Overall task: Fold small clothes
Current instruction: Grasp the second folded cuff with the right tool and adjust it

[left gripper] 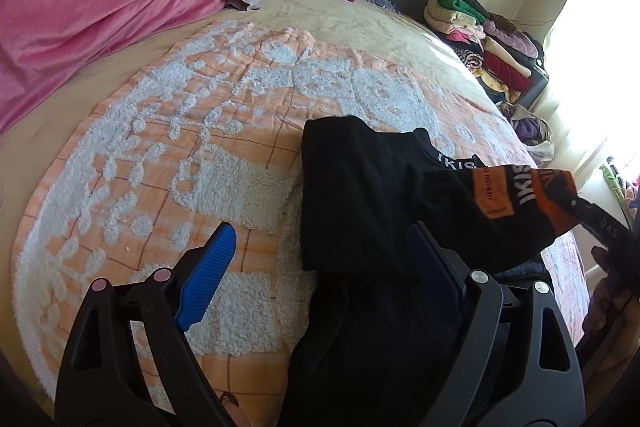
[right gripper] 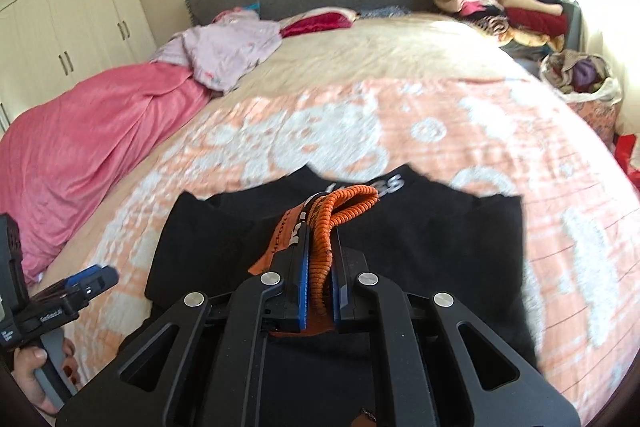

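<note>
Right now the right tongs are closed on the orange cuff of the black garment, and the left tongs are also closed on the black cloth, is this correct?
Not quite. The right tongs are indeed closed on the orange cuff of the black garment, but the left tongs stand open: the left wrist view shows the blue pads wide apart, pressing on nothing.
</note>
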A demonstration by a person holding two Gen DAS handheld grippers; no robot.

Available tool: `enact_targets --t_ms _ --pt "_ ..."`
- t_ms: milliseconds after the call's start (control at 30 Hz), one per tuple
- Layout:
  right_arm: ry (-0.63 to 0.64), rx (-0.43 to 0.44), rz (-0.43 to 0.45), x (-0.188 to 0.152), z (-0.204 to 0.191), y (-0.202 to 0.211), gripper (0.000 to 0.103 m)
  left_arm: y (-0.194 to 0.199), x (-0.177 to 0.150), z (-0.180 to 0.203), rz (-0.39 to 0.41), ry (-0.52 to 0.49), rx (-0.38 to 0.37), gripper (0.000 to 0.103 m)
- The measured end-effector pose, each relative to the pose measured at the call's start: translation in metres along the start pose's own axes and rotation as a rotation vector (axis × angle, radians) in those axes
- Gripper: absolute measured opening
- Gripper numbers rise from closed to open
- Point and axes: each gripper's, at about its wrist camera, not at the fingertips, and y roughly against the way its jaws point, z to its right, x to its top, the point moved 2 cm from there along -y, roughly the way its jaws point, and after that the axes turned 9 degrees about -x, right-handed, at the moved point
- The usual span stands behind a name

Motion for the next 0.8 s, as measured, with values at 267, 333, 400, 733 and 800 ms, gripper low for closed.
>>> enact_targets --t_ms 267,333,400,733,800 --pt "-0.058 -0.062 0.015 -0.003 0.037 0.004 0.007 -0.007 -0.001 0.004 -0.015 -0.009 -0.009 0.080" --pt "-0.072 -0.073 0.012 -0.006 0.044 0.002 0.007 -0.009 -0.001 0.006 -0.019 -0.016 -0.010 0.080" --pt "-0.079 -0.084 0.008 -0.009 0.048 0.002 0.007 -0.010 -0.001 0.008 -0.024 -0.024 -0.016 0.080" --pt "-0.083 -0.125 -0.014 -0.018 0.060 -0.006 0.007 -0.022 0.002 0.022 -0.041 -0.073 -0.024 0.080" --pt "-0.082 -0.126 -0.018 -0.019 0.061 -0.007 0.007 -0.024 0.003 0.026 -0.041 -0.084 -0.023 0.080"
